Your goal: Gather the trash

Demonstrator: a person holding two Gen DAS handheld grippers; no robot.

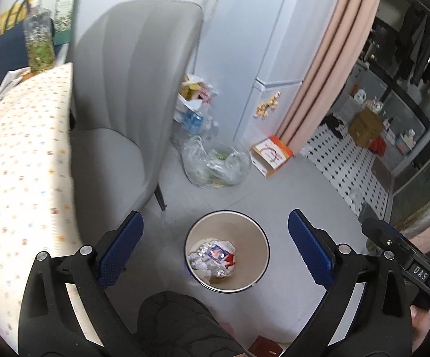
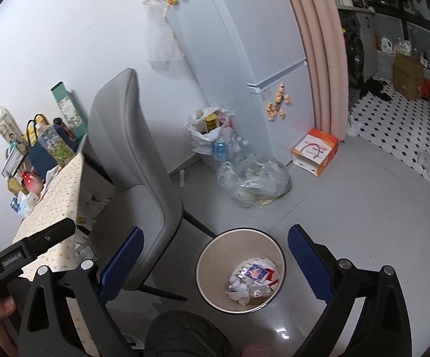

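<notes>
A round beige waste bin [image 1: 258, 239] stands on the grey floor below both grippers; it also shows in the right wrist view [image 2: 212, 263]. Crumpled paper and wrappers [image 1: 212, 257] lie in its bottom, seen too in the right wrist view [image 2: 252, 281]. My left gripper [image 1: 215, 247] is open and empty, held above the bin. My right gripper [image 2: 215, 260] is open and empty, also above the bin. The right gripper's body [image 1: 405, 258] shows at the right edge of the left wrist view.
A grey chair [image 1: 119, 95] stands left of the bin beside a table with a dotted cloth [image 1: 15, 154]. A clear plastic bag [image 1: 215, 160], a bag of bottles [image 2: 215, 136] and an orange-white box [image 1: 272, 154] lie by the white fridge [image 1: 244, 53]. My knee [image 1: 170, 321] is below.
</notes>
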